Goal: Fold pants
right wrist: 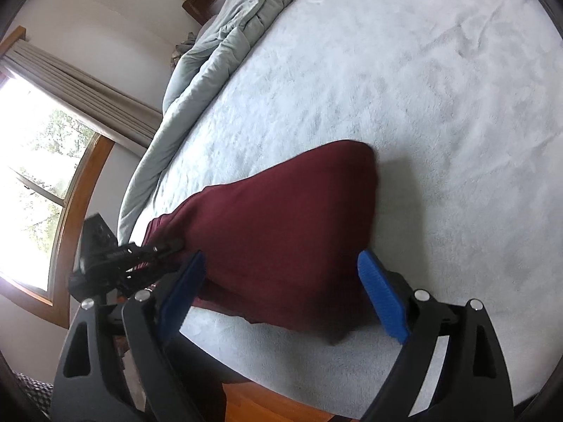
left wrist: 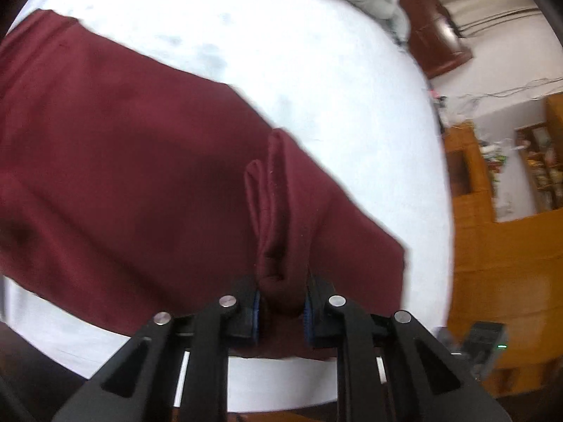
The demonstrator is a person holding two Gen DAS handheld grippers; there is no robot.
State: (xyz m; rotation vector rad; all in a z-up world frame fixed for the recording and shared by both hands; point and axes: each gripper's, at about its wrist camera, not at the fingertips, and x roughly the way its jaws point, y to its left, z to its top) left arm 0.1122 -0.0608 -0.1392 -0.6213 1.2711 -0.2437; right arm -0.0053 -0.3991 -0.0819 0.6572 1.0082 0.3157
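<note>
Dark red pants (left wrist: 140,176) lie on a white bed cover (left wrist: 281,52). My left gripper (left wrist: 281,311) is shut on a bunched fold of the pants and lifts that edge; it also shows in the right wrist view (right wrist: 169,248) at the pants' left end. In the right wrist view the pants (right wrist: 281,228) lie folded over near the bed's front edge. My right gripper (right wrist: 281,281) is open and empty, its blue pads (right wrist: 383,302) spread either side of the pants' near edge, just above them.
A rumpled grey-green duvet (right wrist: 218,52) lies along the bed's far side. A window with curtains (right wrist: 42,176) is at left. Wooden floor (right wrist: 264,404) shows below the bed's front edge. Wooden furniture and shelves (left wrist: 510,211) stand beyond the bed.
</note>
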